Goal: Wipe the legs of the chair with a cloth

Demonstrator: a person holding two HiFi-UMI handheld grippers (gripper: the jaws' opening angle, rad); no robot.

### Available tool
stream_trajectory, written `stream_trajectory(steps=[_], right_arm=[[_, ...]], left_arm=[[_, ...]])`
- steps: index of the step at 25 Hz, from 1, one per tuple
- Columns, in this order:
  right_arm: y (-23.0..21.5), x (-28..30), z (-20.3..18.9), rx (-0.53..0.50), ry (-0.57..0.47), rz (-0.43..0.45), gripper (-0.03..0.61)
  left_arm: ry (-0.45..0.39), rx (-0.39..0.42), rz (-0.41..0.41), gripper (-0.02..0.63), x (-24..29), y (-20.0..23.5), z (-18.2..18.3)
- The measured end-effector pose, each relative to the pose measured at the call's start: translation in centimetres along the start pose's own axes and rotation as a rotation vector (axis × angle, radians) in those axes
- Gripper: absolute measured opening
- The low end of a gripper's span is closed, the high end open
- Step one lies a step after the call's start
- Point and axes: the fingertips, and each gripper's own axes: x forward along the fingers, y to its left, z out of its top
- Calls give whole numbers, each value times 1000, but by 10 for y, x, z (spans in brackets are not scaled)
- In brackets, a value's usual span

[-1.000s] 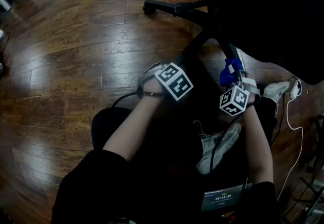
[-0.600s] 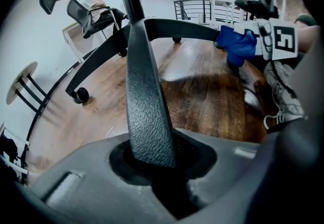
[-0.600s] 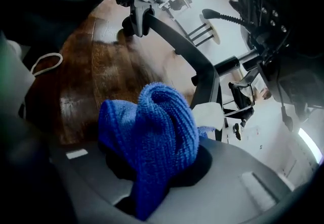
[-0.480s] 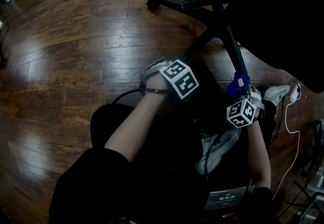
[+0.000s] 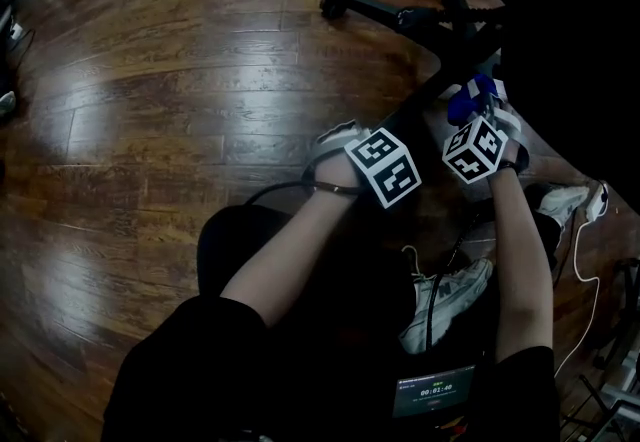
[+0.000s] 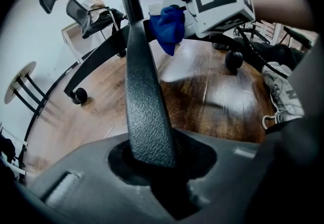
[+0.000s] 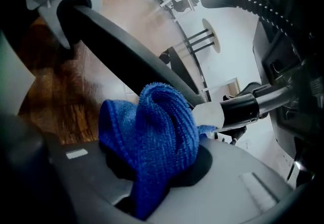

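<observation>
Blue cloth [image 7: 152,132], bunched into a soft wad, is being pinched between the closed jaws of the right gripper [image 7: 152,180] at the lower centre of the right gripper view. In the head view it is being shown at the upper right, lying against a black chair leg [image 6: 147,101] close to the central column [image 6: 129,0].

The cloth is being judged light, limp and easily squashed. It is best taken by a thick fold, so that a pad of fabric is left projecting beyond the jaws. The chair leg is being judged stiff, with a grained surface that is unlikely to slip. Because a caster [image 6: 78,96] is being carried at the end of a neighbouring leg, the chair is being judged liable to roll unless it is steadied.

The same chair leg is being clamped lower down by the left gripper [image 6: 152,162], whose jaws are being pressed onto its sides at the lower centre of the left gripper view.

In the head view, the left forearm is being reached from the lower centre towards the middle. The right forearm is being extended up the right side. Both grippers are being angled down towards the wooden floor [image 5: 150,80], and a shoe [image 5: 450,300] is being shown below them.
</observation>
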Motion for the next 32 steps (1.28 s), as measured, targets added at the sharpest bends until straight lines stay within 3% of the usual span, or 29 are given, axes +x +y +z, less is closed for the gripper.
stream_trajectory(steps=[4,8,11,13,17,21,24,28,32], right_arm=[[19,-19,-20,-26,2,26,91],[71,-55,-69,11,2,114,91],[108,-91,-111,83,26,203,91],[113,-120,-124,172,-18,200,82],[94,-195,-109,391,-209,51,77],[90,-242,-87,532,-369,-67,77],[112,-242,-83,613,-389,-55,77],[128,-234,-72,585,-414,9,77],[130,-229,-71,586,-388,32,77]], left_arm=[[-19,3,11,101,0,1,1],[-23,-4,26,101,0,3,-1],[-33,-15,37,100,1,4,-1],[-36,-29,47,98,2,6,-4],[-35,-14,55,95,3,10,-4],[-36,-20,58,95,2,15,-5],[-53,-21,71,95,2,15,-2],[-95,2,85,102,-1,11,0],[-120,114,134,172,-21,12,-3]])
